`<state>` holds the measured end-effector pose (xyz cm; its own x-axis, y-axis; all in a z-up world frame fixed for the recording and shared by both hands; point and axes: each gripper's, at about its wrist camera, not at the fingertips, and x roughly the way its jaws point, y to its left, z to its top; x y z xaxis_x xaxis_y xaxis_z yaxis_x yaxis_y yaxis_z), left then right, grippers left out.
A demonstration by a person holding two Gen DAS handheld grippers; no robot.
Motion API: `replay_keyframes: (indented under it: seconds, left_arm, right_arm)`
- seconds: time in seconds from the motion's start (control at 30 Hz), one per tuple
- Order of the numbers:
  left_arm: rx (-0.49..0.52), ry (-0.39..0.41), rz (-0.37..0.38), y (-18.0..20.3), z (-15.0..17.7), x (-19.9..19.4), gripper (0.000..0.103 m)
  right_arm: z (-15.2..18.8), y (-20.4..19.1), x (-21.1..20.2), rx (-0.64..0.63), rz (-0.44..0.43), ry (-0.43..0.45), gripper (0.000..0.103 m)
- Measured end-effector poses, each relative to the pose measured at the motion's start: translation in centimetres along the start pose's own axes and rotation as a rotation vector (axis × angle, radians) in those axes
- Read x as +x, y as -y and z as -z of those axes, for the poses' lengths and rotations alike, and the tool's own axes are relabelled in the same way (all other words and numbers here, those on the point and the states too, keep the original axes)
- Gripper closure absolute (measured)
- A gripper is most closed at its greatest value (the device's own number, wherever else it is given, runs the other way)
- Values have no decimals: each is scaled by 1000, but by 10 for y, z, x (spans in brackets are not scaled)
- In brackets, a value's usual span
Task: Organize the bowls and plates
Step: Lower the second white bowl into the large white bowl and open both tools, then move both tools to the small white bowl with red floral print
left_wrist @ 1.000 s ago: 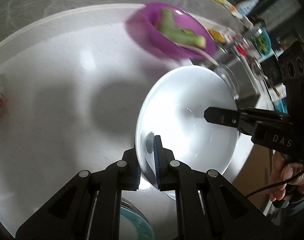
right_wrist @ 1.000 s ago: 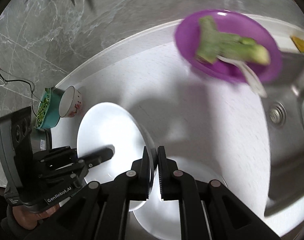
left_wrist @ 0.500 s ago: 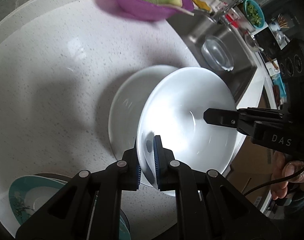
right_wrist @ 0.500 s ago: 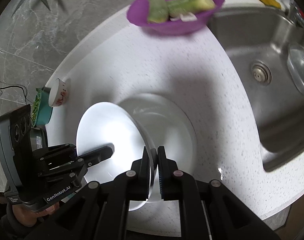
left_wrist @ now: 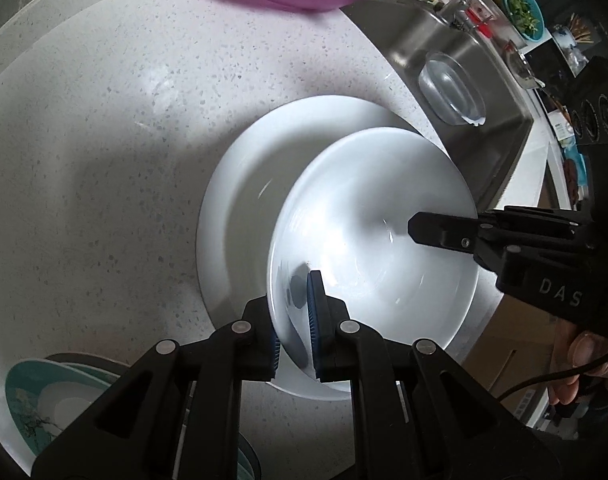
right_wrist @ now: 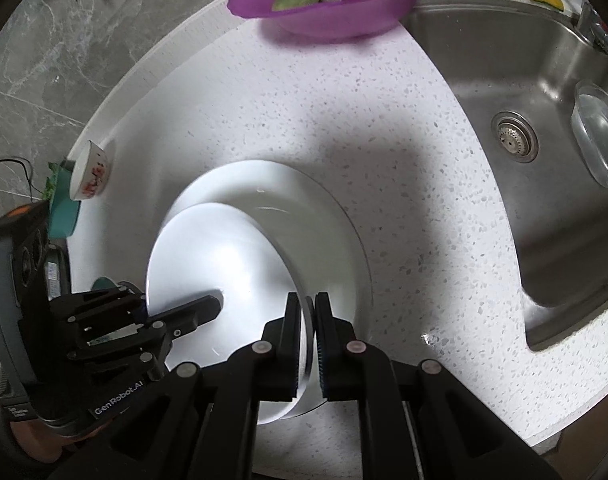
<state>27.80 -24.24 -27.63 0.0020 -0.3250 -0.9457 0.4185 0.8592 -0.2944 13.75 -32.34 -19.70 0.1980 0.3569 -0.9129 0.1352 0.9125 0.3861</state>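
- Two grippers hold one white bowl at opposite points of its rim: the left gripper (left_wrist: 294,320) at lower centre of the left wrist view, the right gripper (right_wrist: 309,328) at lower centre of the right wrist view. Each is nearly closed, with the rim clamped between its pads.
- Step in hand, as judged: stacking. The white bowl (left_wrist: 372,248) hangs tilted over a larger white plate (left_wrist: 240,200) lying on the speckled surface (left_wrist: 104,140), centre of frame.
- Contact between bowl and plate cannot be confirmed from either view.
- Next move calls for levelling the bowl, lowering it centred on the plate, then opening both grippers together.
- Appearance: the bowl is glossy, plain and empty, with a wide flared rim.
- A teal patterned plate (left_wrist: 44,400) lies at lower left; a purple bowl (right_wrist: 332,4) holding green vegetable sits at top.
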Motion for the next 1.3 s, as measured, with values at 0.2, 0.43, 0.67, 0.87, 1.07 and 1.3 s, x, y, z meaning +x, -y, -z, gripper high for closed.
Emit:
replay_keyframes:
  seconds: [0.2, 0.43, 0.67, 0.87, 1.07, 1.3]
  left_arm:
    - [-4, 9, -16, 1, -7, 2, 89]
    - [18, 28, -10, 3, -6, -1, 75]
    - [51, 47, 3, 7, -5, -2, 50]
    - [49, 48, 29, 2, -5, -4, 46]
    - [52, 49, 57, 1, -1, -5, 33]
    - [48, 95, 75, 0, 4, -31, 15]
  right_arm:
    - [0, -3, 3, -39, 40, 10, 94]
    - [1, -9, 5, -68, 90, 23, 93]
    - [4, -16, 7, -89, 119, 23, 93]
    - [4, -14, 4, -76, 113, 23, 92]
    - [4, -14, -4, -63, 106, 46, 84]
    - [1, -16, -30, -57, 91, 85, 54]
